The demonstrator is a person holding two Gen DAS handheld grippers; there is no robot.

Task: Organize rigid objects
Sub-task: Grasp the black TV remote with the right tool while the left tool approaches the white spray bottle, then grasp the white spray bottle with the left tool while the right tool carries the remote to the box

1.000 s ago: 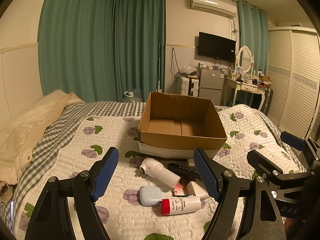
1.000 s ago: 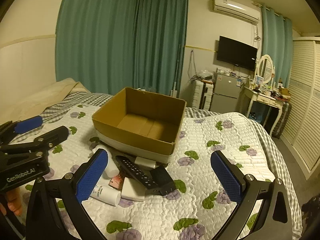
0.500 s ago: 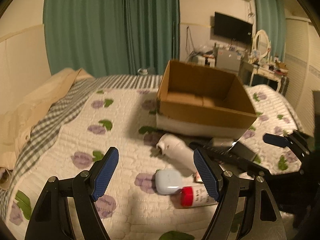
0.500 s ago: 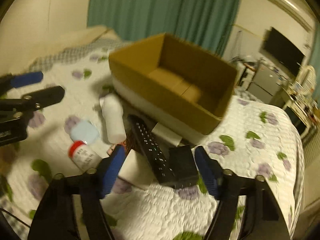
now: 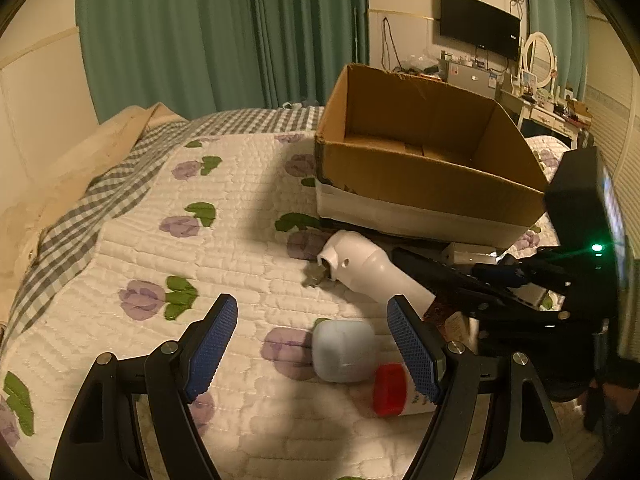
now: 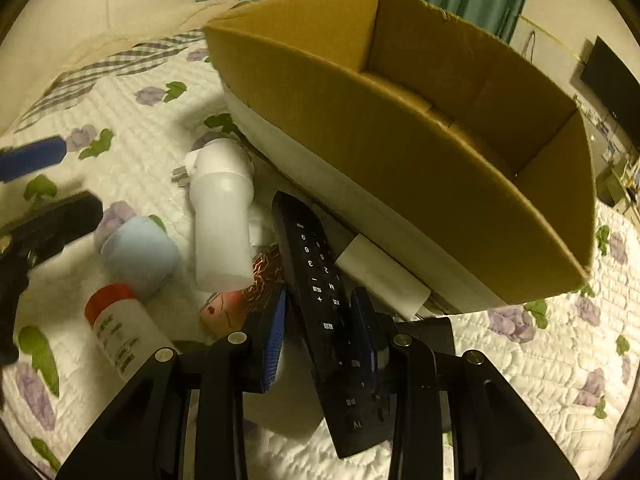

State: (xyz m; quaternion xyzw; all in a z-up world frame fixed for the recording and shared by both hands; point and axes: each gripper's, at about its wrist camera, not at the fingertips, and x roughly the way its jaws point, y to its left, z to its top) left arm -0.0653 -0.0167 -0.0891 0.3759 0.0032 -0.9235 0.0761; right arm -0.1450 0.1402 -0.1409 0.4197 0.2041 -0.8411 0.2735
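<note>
On a quilted floral bedspread [image 5: 224,248] an open cardboard box [image 6: 400,128] stands with a small heap of objects just in front of it. The right gripper [image 6: 322,330] has its blue-padded fingers narrowed around a black TV remote [image 6: 320,280] — both pads sit at the remote's sides, though whether they actually press it cannot be told. The remote lies lengthwise between them, its far end pointing toward the box. Beside it lie a white plug-in device [image 6: 220,216], a pale blue case [image 5: 344,350] and a red-capped white bottle [image 6: 118,328]. The left gripper [image 5: 312,348] hovers wide open above the quilt, the blue case between its fingers — nothing gripped.
</note>
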